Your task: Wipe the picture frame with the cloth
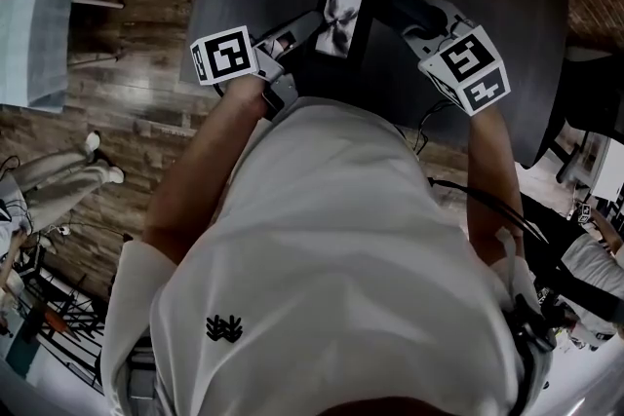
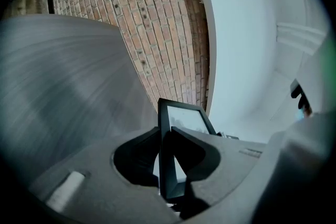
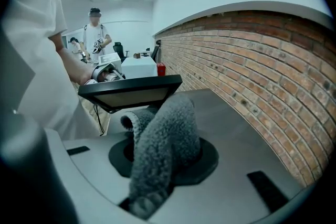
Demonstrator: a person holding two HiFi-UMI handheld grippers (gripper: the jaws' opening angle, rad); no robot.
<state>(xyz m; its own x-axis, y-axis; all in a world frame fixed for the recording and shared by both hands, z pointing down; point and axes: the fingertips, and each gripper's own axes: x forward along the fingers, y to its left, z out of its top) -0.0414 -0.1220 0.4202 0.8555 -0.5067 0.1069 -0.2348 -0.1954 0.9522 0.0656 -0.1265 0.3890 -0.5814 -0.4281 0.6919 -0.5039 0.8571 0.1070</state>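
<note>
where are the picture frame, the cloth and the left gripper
picture frame (image 1: 341, 18), head view, on its glass front.
cloth (image 3: 165, 139), right gripper view, on the fuzzy fold.
left gripper (image 2: 167, 136), left gripper view, midway between its fingertips.

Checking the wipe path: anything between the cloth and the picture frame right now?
Nothing visible. The cloth, clamped in the right gripper, reaches right up to the picture frame with no object between them. The left gripper grips the frame's edge.
</note>
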